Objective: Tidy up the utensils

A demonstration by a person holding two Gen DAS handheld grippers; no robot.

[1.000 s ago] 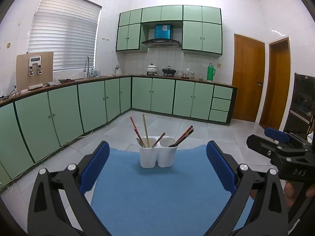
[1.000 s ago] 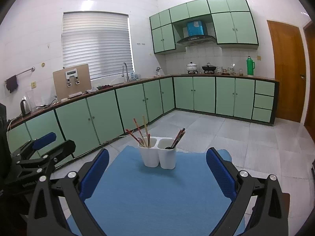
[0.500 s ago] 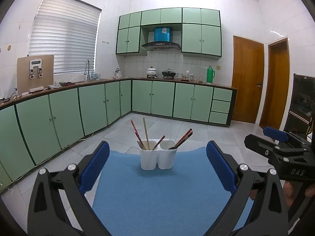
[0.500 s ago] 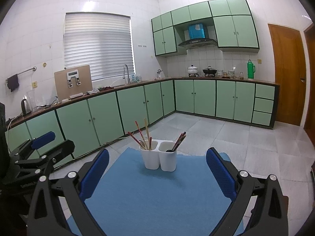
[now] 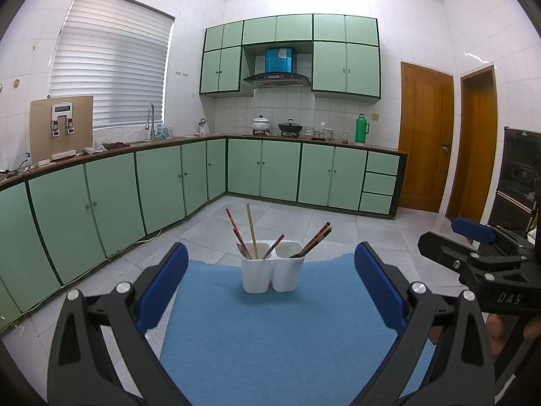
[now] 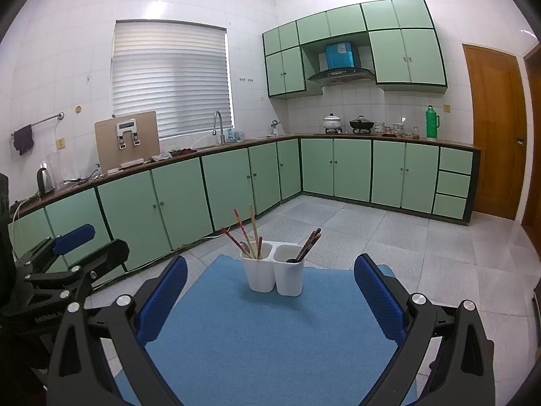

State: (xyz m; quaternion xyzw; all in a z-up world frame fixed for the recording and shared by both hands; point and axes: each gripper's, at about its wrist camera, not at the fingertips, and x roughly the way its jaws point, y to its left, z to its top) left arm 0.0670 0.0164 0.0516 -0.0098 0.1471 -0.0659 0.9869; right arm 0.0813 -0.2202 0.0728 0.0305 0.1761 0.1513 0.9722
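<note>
Nearest you, your left gripper (image 5: 270, 287) has its jaws wide apart and grips nothing, its blue pads (image 5: 162, 287) framing only bare cloth; your right gripper (image 6: 270, 291) is the same, jaws spread and empty. In the left wrist view the right gripper shows as a black frame at about 3 o'clock, and in the right wrist view the left one sits at about 9 o'clock, so both are held back, well apart from the work. Under and ahead of you lies the blue mat (image 5: 277, 338), and you can see no loose utensil on it. Farther on, at 12 o'clock near the mat's far edge, stands the white two-compartment utensil holder (image 5: 270, 272). Its left compartment holds red patterned chopsticks (image 5: 233, 228) and a pale wooden chopstick (image 5: 251, 230), leaning at different angles, with what may be a spoon handle low at the rim. Its right compartment holds a dark pair of chopsticks (image 5: 318, 237) and a dark spoon-like piece (image 6: 291, 260). Judged from this, everything visible is already in the holder; whether further sorting between compartments is left, you cannot tell. Beyond are the green kitchen cabinets (image 5: 263, 172).
</note>
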